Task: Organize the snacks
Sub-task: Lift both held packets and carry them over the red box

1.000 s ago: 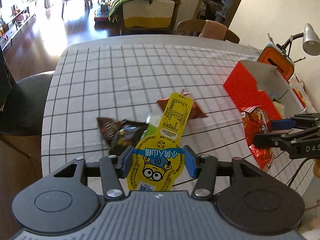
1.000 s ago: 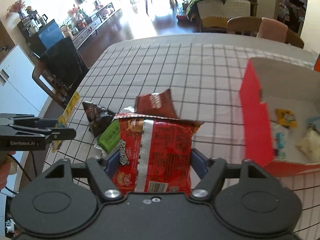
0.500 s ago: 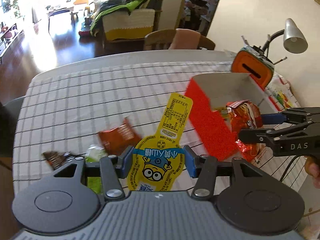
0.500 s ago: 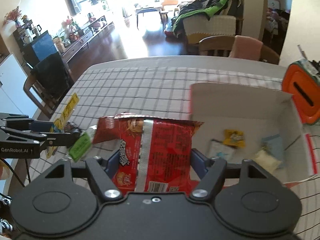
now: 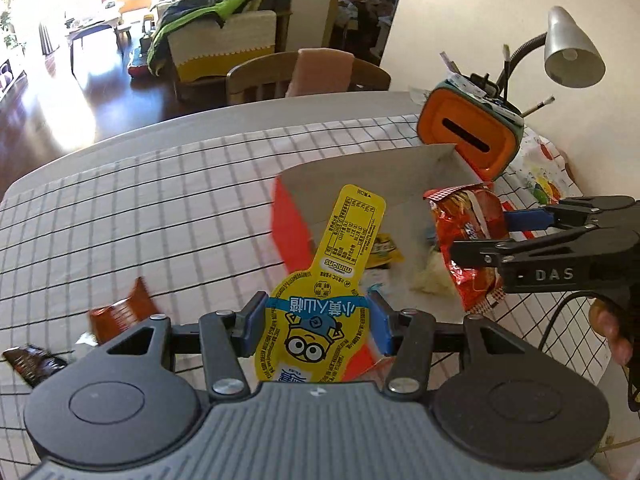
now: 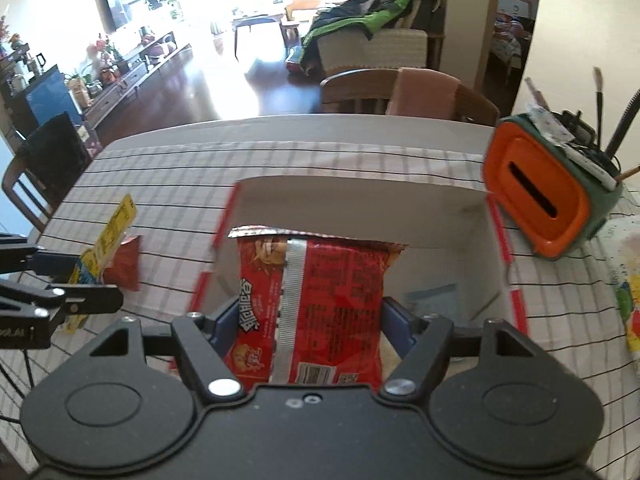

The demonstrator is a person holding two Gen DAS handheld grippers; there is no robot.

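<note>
My left gripper (image 5: 316, 322) is shut on a yellow Minions snack pack (image 5: 324, 292) and holds it above the near left corner of the red cardboard box (image 5: 290, 226). My right gripper (image 6: 304, 322) is shut on a red snack bag (image 6: 316, 300) and holds it over the open box (image 6: 360, 200); the bag also shows in the left wrist view (image 5: 468, 236). Inside the box lie a yellow packet (image 5: 384, 248) and a pale packet (image 5: 434, 278). A red-brown snack (image 5: 120, 312) and a dark snack (image 5: 34, 362) lie on the checked tablecloth.
An orange and green pen holder (image 6: 548, 196) stands right of the box. A grey desk lamp (image 5: 572, 50) leans over it. A wooden chair (image 6: 400, 92) stands at the table's far edge. A black chair (image 6: 48, 156) stands at the left.
Both grippers have moved right toward the box with their snacks. The red bag is now over the box's inside, and the yellow pack is at its near left corner.
</note>
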